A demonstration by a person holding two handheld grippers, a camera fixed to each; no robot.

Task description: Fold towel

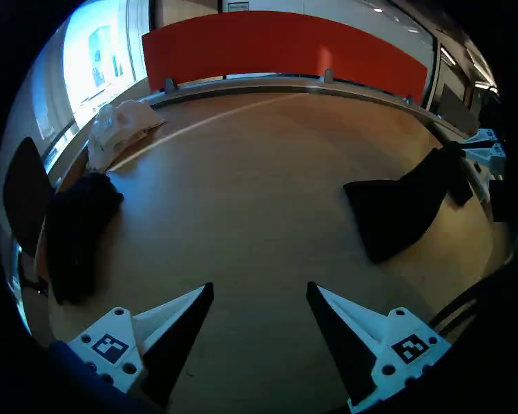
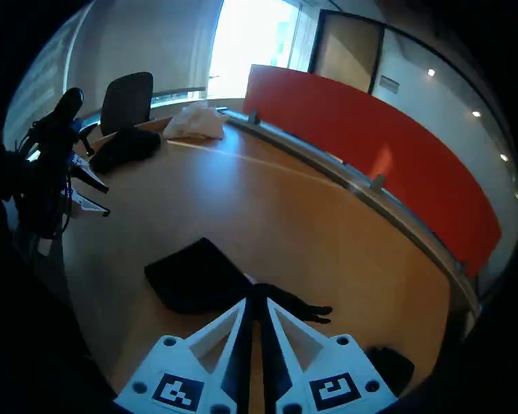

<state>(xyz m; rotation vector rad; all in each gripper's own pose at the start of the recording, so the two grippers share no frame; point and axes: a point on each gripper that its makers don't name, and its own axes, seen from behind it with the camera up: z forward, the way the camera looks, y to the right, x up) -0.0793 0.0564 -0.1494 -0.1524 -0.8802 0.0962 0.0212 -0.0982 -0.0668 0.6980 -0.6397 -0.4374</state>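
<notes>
Towel (image 2: 190,279) is lying by the near edge of the table (image 2: 293,207), and the right gripper (image 2: 257,307) is pinching one corner tight. The left gripper (image 1: 259,290) is hanging open. Quick tugging could slip the corner loose.

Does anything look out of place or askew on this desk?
Nothing is spilled or damaged. The black towel is not lying flat: one end is drawn up, pinched in the shut right gripper. A white cloth and a dark cloth heap sit bunched at one end of the desk.
</notes>
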